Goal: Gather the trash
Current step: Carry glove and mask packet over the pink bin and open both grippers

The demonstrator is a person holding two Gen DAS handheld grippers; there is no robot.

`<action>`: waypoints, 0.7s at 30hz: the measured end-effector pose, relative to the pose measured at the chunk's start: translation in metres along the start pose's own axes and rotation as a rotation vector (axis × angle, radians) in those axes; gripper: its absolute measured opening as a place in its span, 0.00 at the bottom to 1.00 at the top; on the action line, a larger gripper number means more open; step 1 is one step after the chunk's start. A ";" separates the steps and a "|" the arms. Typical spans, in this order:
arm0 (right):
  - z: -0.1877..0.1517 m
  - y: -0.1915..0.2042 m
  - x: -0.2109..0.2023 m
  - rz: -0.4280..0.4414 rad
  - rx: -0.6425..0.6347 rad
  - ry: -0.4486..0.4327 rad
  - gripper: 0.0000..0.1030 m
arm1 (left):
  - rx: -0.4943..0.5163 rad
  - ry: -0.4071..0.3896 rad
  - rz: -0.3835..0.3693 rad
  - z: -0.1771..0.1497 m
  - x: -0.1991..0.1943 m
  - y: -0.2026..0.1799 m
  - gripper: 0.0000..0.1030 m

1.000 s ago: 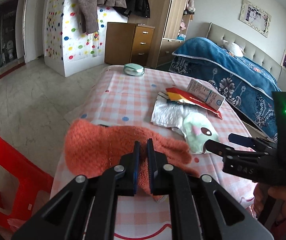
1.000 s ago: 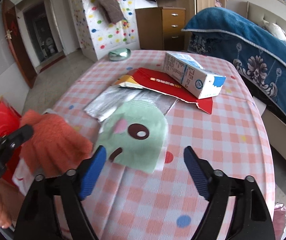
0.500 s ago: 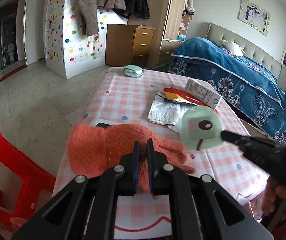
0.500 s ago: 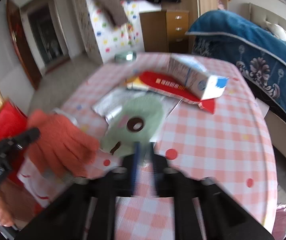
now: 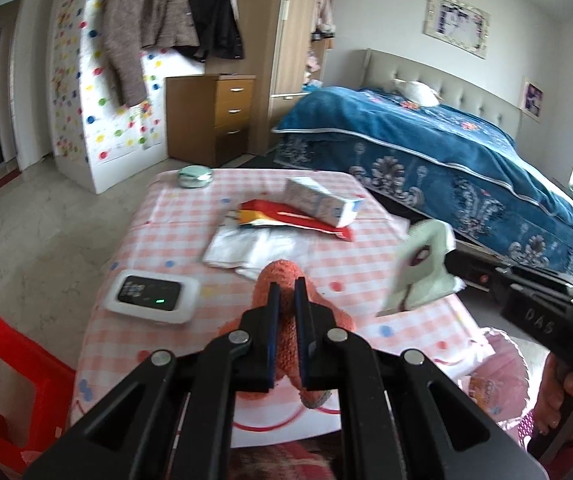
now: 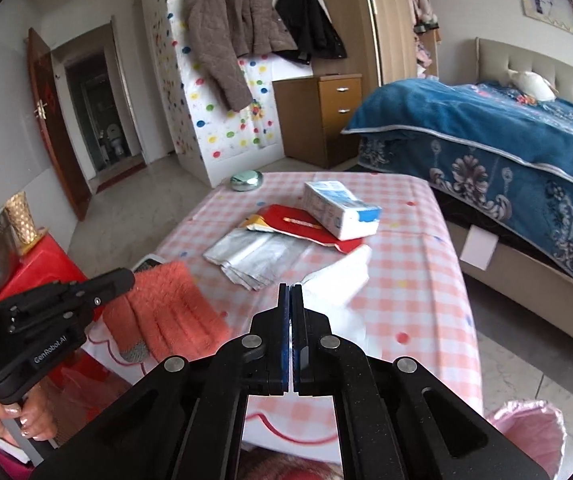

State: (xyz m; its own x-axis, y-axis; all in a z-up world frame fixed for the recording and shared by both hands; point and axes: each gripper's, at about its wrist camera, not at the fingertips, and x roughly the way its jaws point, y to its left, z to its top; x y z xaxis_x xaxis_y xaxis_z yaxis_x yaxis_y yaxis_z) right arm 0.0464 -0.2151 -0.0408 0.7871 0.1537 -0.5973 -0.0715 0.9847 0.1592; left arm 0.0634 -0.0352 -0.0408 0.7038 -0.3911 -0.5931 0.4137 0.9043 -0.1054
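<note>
My left claw [image 5: 285, 292] is clamped on the orange knitted glove [image 6: 168, 312], held above the near edge of the checkered surface [image 5: 166, 216]. My right claw [image 6: 291, 294] pinches the pale green wrapper [image 5: 420, 270], lifted off the surface near its right edge, above the pink trash bag [image 6: 534, 432].

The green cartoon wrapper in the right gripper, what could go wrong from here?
The right gripper pinches the green wrapper only by an edge, so it may slip and fall short of the pink trash bag. The left gripper holds an orange glove, which may get binned by mistake.
</note>
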 end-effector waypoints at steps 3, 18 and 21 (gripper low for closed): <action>-0.005 -0.012 -0.018 -0.009 0.020 -0.006 0.00 | 0.036 -0.006 -0.031 0.001 -0.003 -0.021 0.05; -0.073 -0.108 -0.124 -0.271 0.196 -0.038 0.00 | 0.251 0.016 -0.338 -0.016 0.021 -0.180 0.05; -0.089 -0.129 -0.141 -0.348 0.237 -0.021 0.00 | 0.304 0.022 -0.405 -0.024 0.028 -0.218 0.05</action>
State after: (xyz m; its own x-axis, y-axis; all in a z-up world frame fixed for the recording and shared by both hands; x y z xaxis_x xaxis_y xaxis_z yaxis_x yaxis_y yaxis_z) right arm -0.1102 -0.3569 -0.0475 0.7518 -0.1888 -0.6318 0.3418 0.9309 0.1285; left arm -0.0206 -0.2389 -0.0540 0.4410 -0.6934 -0.5699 0.8028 0.5886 -0.0950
